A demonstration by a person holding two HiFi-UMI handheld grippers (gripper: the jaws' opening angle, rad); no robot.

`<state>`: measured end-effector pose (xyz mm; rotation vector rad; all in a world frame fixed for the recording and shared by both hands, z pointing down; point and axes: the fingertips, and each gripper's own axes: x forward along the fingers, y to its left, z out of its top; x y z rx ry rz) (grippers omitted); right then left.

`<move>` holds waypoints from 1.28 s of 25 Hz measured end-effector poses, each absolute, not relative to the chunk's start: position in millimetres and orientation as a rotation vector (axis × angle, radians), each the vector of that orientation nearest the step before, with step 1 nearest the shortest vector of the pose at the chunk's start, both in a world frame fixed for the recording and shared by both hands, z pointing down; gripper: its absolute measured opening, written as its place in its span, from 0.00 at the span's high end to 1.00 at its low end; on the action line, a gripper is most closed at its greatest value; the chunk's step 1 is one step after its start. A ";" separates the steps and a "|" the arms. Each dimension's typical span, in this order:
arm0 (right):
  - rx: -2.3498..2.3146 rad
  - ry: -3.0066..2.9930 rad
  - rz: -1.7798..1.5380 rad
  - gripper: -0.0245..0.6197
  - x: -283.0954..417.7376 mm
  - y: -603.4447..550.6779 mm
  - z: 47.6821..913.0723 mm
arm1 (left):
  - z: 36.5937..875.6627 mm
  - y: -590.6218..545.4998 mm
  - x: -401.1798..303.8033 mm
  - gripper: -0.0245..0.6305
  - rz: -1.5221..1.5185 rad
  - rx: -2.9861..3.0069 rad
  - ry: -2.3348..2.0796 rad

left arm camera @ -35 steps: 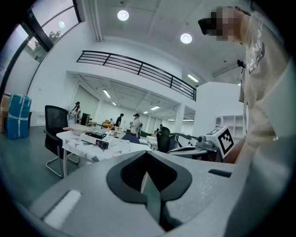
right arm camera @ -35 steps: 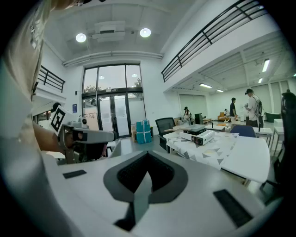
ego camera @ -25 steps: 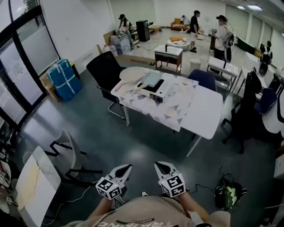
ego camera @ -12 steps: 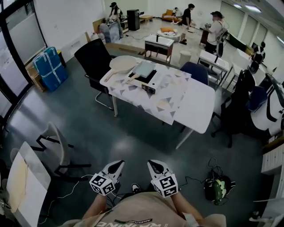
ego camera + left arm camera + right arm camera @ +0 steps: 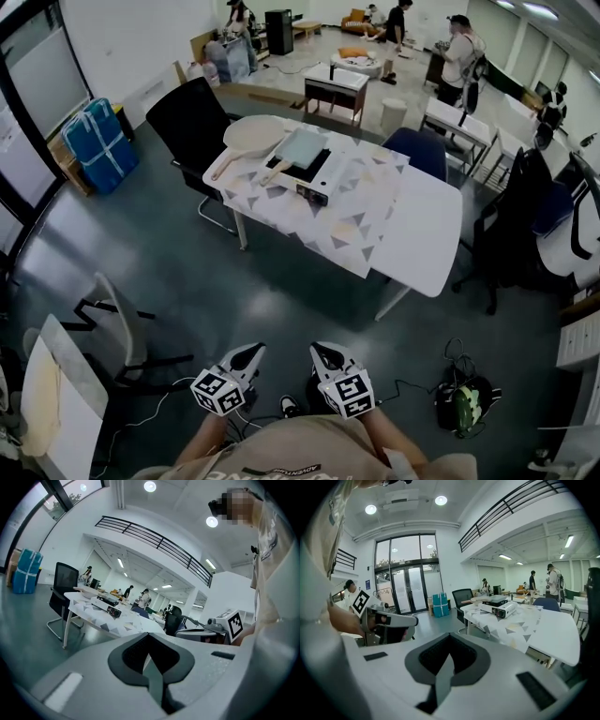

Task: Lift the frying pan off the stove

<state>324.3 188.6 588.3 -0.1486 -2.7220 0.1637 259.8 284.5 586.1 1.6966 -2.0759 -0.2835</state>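
A: What fills most of the head view?

B: Dark grey floor [image 5: 234, 281]. On it, toward 12 o'clock from the person, stands a white tabletop [image 5: 427, 220] with a triangle-patterned cloth [image 5: 347, 220] draped over its 9 o'clock half.

A: Anything around it?

B: A black chair [image 5: 187, 117] sits at the tabletop's 10 o'clock corner and a blue chair [image 5: 417, 152] at its 1 o'clock edge. A blue wrapped bundle [image 5: 94, 141] stands by the wall, at 10 o'clock in the view.

A: And the frying pan?

B: The frying pan [image 5: 302, 147] is square and pale blue-green. It sits on the stove [image 5: 323, 178], which rests on the cloth. Its wooden handle [image 5: 274, 172] points toward 7 o'clock. A round pale pan [image 5: 255, 134] lies just beside the stove, at its 10 o'clock.

A: Where are the tools?

B: Both are at 6 o'clock in the view, close to the person's body and well apart from the tabletop. The left tool [image 5: 247, 353] is clenched, jaws meeting with nothing between them. The right tool [image 5: 321, 353] is clenched and empty too. They lie side by side, pointing toward 12 o'clock.
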 end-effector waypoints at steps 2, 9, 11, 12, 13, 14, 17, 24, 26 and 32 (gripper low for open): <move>-0.166 -2.745 0.149 0.97 303.5 168.8 584.2 | 577.7 262.9 249.9 0.96 -0.263 1.719 -2.076; -0.271 -2.733 -0.064 0.97 249.9 117.9 585.7 | 558.9 203.9 199.0 0.96 -0.194 1.720 -2.134; -0.287 -2.735 -0.017 0.97 241.6 104.8 587.0 | 556.6 192.2 187.1 0.96 -0.217 1.698 -2.149; -0.285 -2.741 0.033 0.97 237.6 96.9 585.6 | 555.4 187.0 182.8 0.96 -0.218 1.689 -2.157; -0.282 -2.749 0.078 0.97 233.6 89.3 583.9 | 554.7 182.5 179.5 0.96 -0.213 1.680 -2.167; -0.283 -2.756 0.111 0.97 229.3 82.8 582.5 | 554.5 179.1 176.7 0.96 -0.207 1.670 -2.177; -0.314 -2.775 0.122 0.97 210.8 68.2 580.4 | 556.7 170.6 164.3 0.96 -0.191 1.632 -2.212; -0.360 -2.751 0.133 0.97 179.9 50.3 590.1 | 558.9 157.1 139.0 0.96 -0.178 1.579 -2.240; -0.348 -2.735 0.163 0.97 169.3 47.7 596.0 | 559.4 152.7 131.2 0.96 -0.177 1.591 -2.225; -0.332 -2.716 0.201 0.97 145.7 52.8 599.1 | 565.2 143.1 95.9 0.96 -0.181 1.629 -2.184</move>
